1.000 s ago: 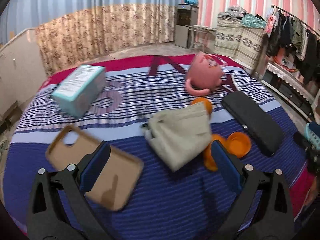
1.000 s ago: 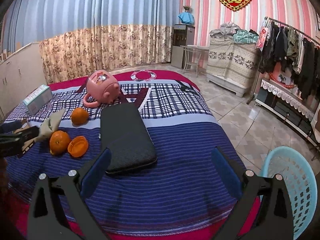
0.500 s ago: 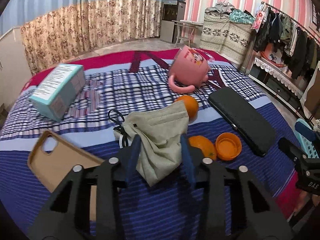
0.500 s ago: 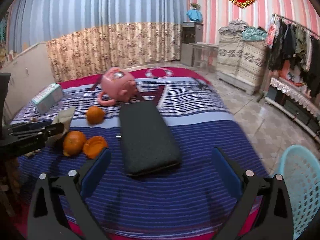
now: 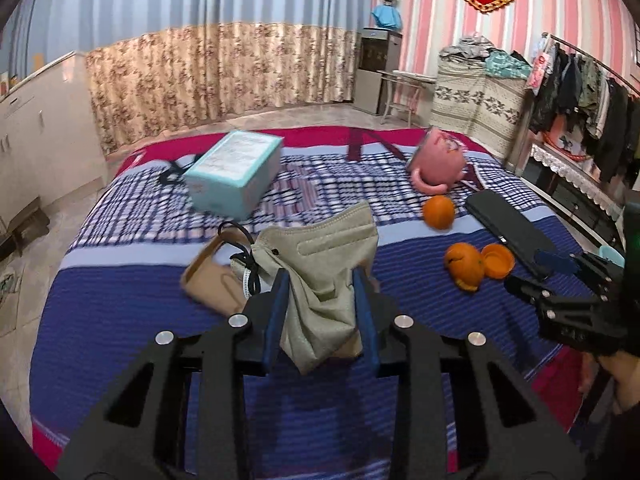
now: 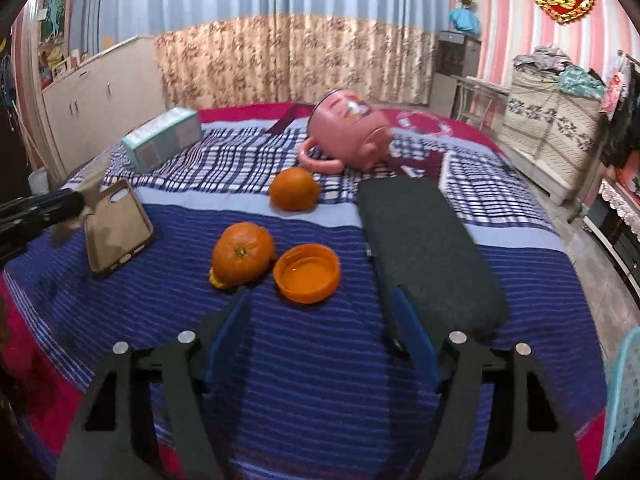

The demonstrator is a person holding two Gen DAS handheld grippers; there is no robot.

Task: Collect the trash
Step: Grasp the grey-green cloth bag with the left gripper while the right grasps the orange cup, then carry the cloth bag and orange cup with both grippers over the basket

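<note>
Left gripper (image 5: pixel 320 312) fingers clamped on the grey-green face mask (image 5: pixel 324 264) — mask lifted off the bed (image 5: pixel 120 320), hanging between the pads above the tan phone case (image 5: pixel 208 284). Right gripper (image 6: pixel 320 344) fingers apart, have just been closing in, nothing between them — it sits low over the blue-striped bedspread, just short of the orange peel cup (image 6: pixel 307 273) and the peeled orange (image 6: pixel 242 254). Whole orange (image 6: pixel 294 189), black case (image 6: pixel 428 248), pink mug (image 6: pixel 348 136) and teal box (image 6: pixel 162 139) lie farther back.
</note>
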